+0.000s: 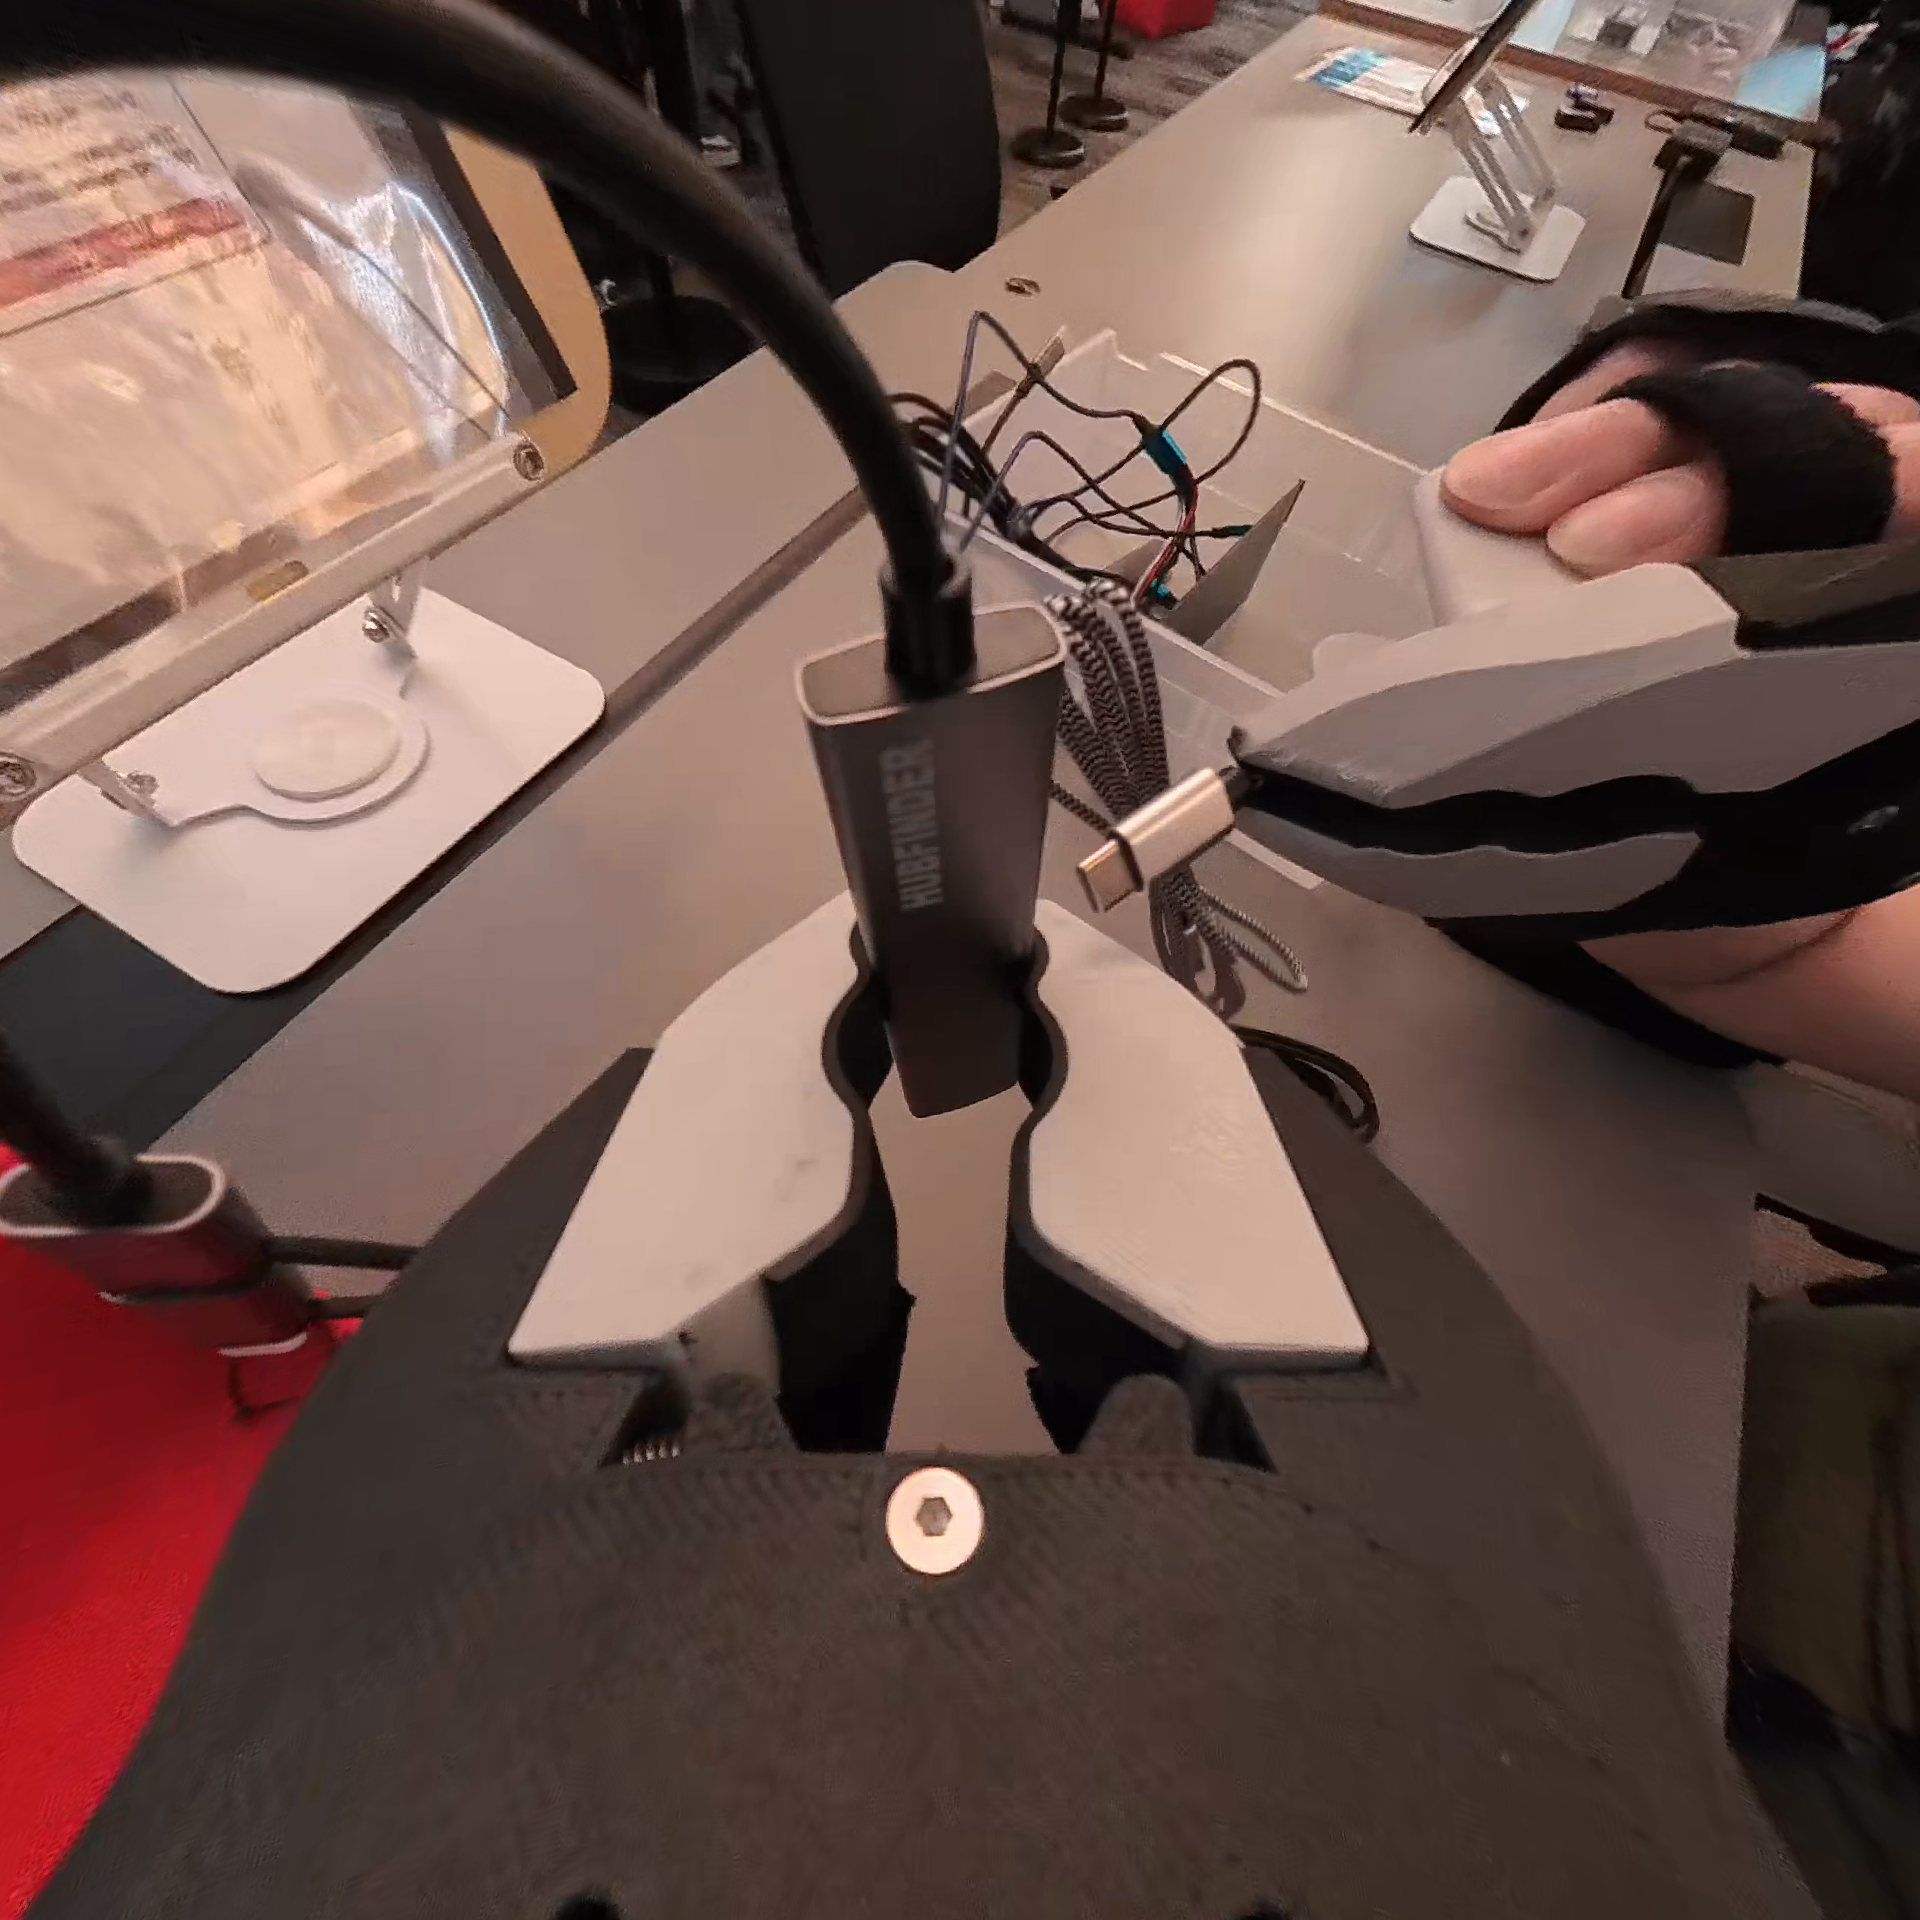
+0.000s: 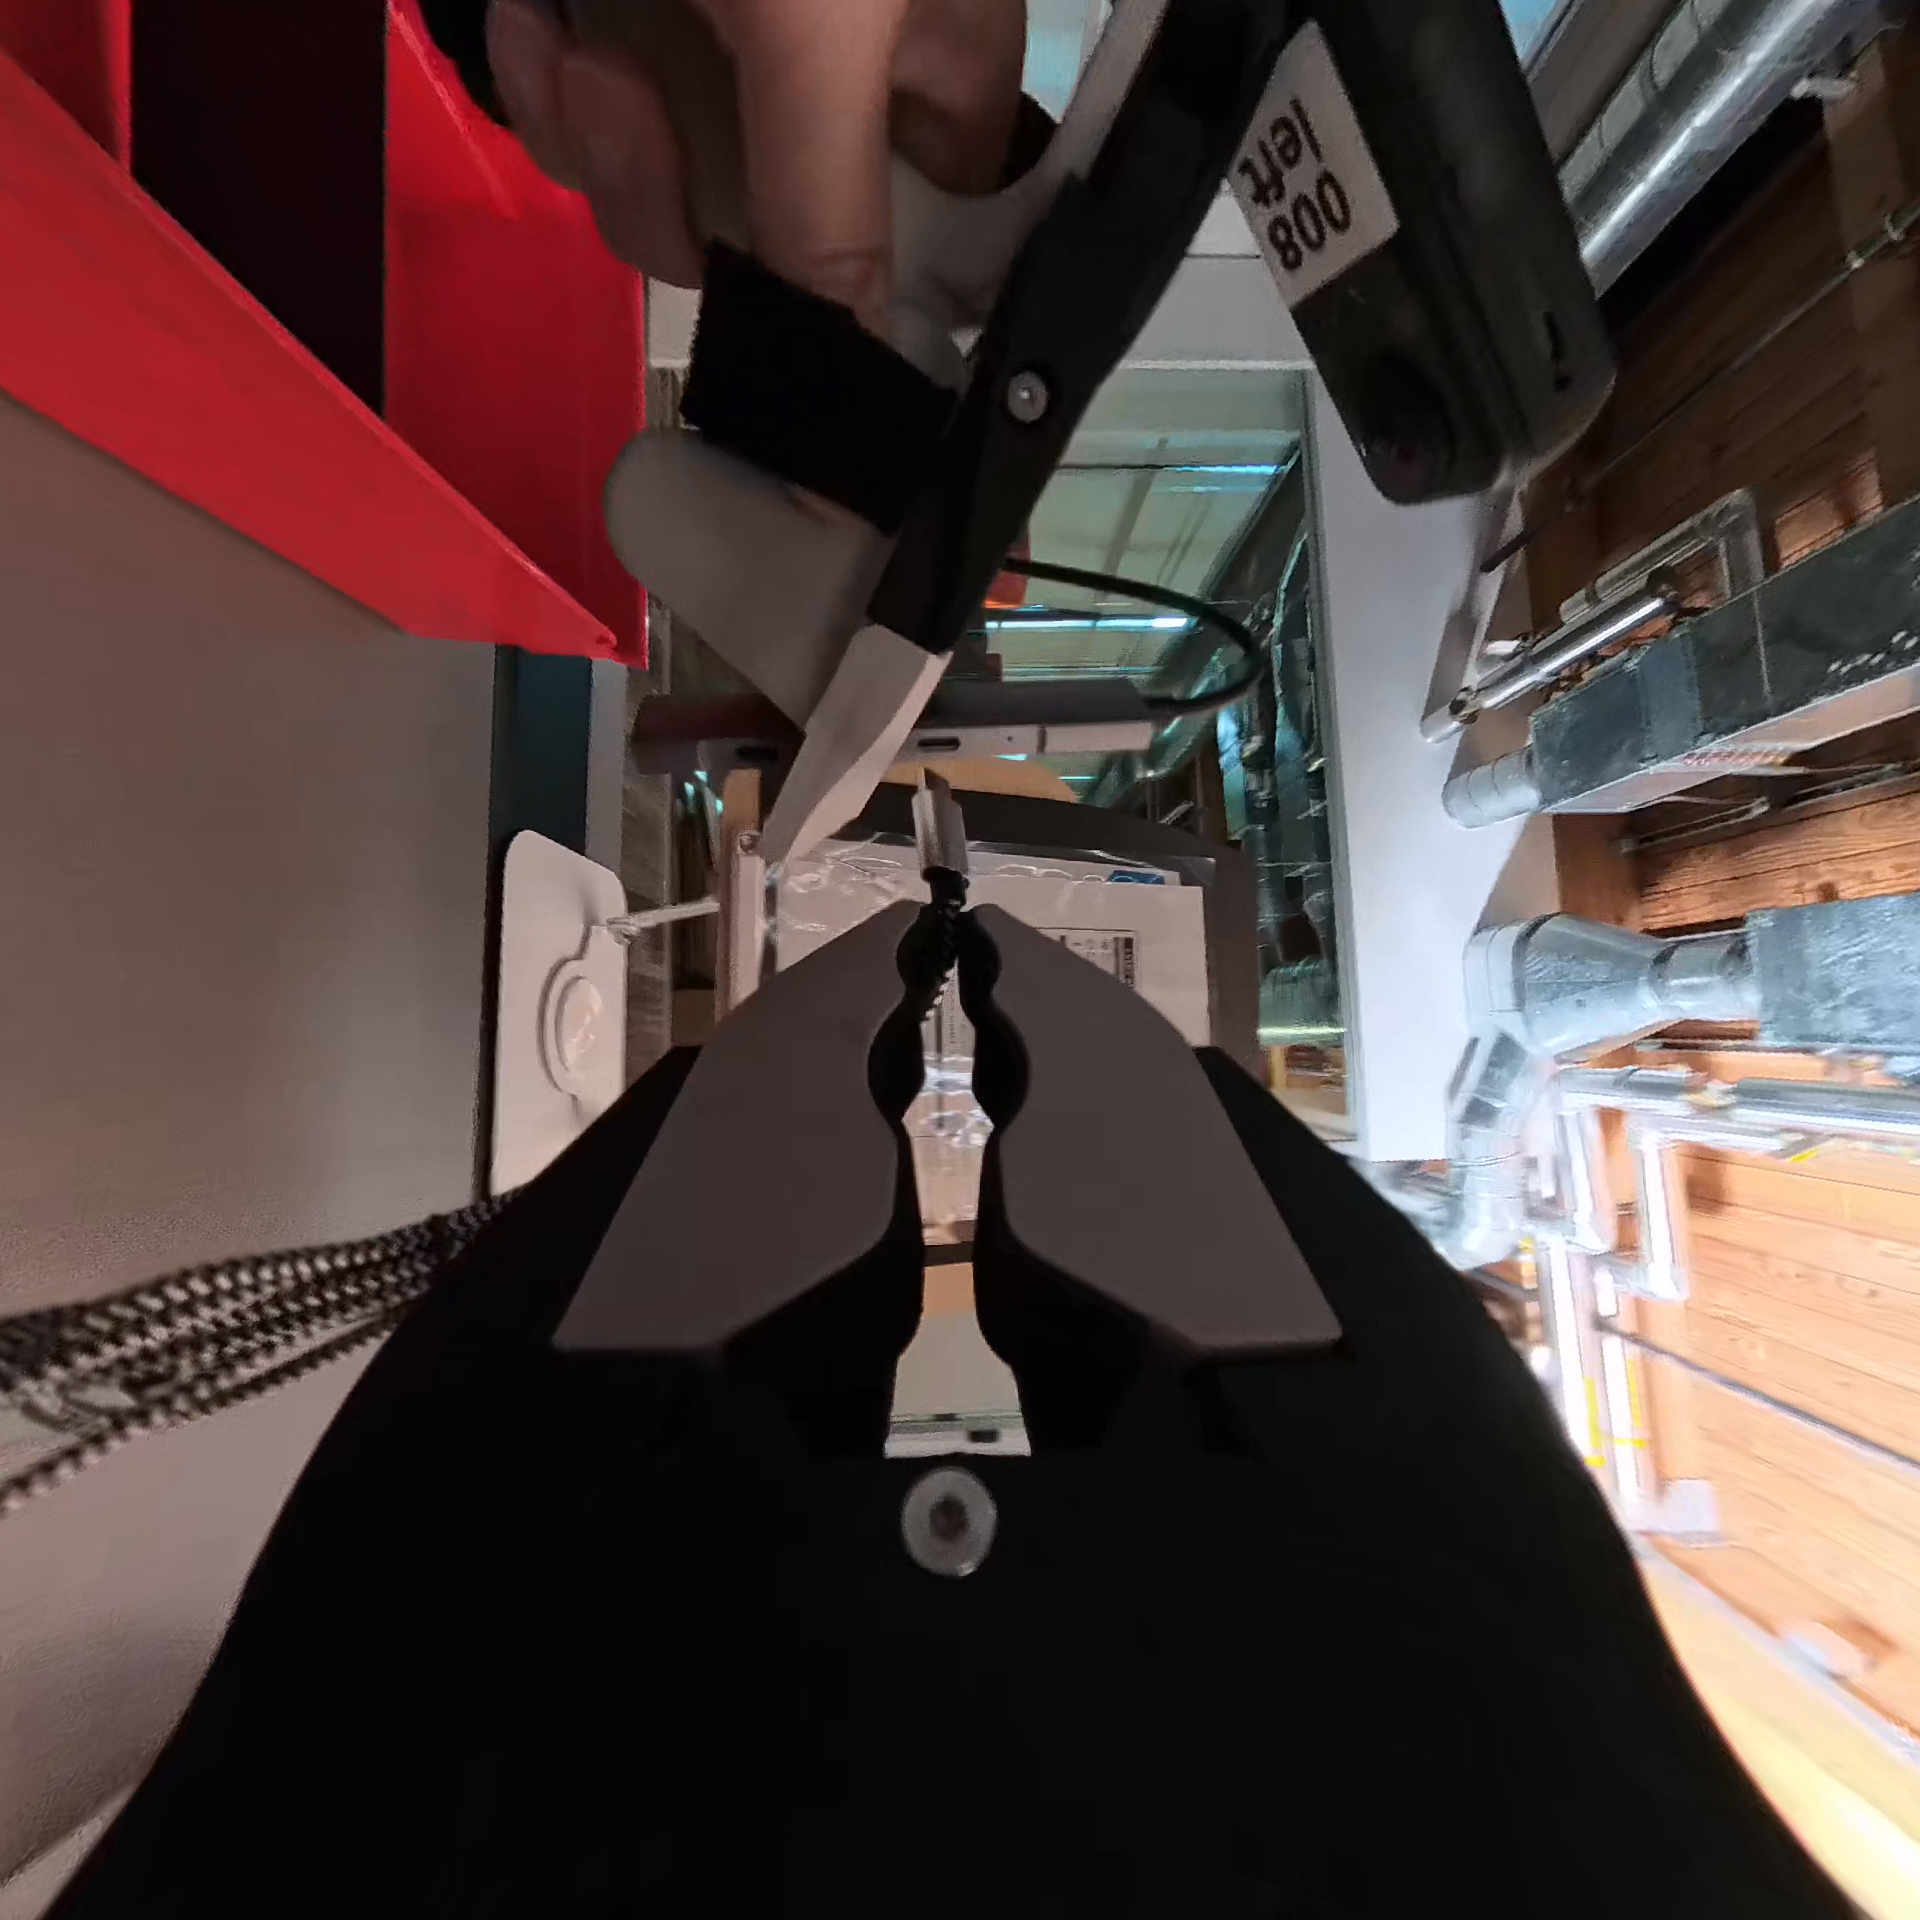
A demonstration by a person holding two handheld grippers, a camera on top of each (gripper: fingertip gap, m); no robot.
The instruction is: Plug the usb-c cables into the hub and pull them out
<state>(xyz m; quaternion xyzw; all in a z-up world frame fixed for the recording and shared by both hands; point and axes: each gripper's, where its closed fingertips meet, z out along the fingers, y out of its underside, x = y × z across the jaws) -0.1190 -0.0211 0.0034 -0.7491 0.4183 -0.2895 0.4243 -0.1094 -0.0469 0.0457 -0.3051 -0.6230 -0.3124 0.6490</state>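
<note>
My left gripper (image 1: 948,971) is shut on a grey metal hub (image 1: 935,831) and holds it upright above the table, with a thick black cable (image 1: 790,312) arching from its far end. My right gripper (image 2: 940,925) is shut on a black-and-white braided cable just behind its silver usb-c plug (image 2: 938,831). In the left wrist view the right gripper (image 1: 1242,777) comes in from the right and the plug (image 1: 1153,836) points at the hub's side, a small gap away. In the right wrist view the hub (image 2: 1039,736) lies across the plug's tip, held by the left gripper (image 2: 862,727).
A bundle of braided cables (image 1: 1112,707) hangs beside a clear box of thin wires (image 1: 1143,488). A second hub (image 1: 156,1226) lies at the lower left over a red surface (image 1: 104,1558). A clear acrylic stand on a white base (image 1: 312,769) stands at the left. Across from one pair of fingers to the other is roughly 5 cm.
</note>
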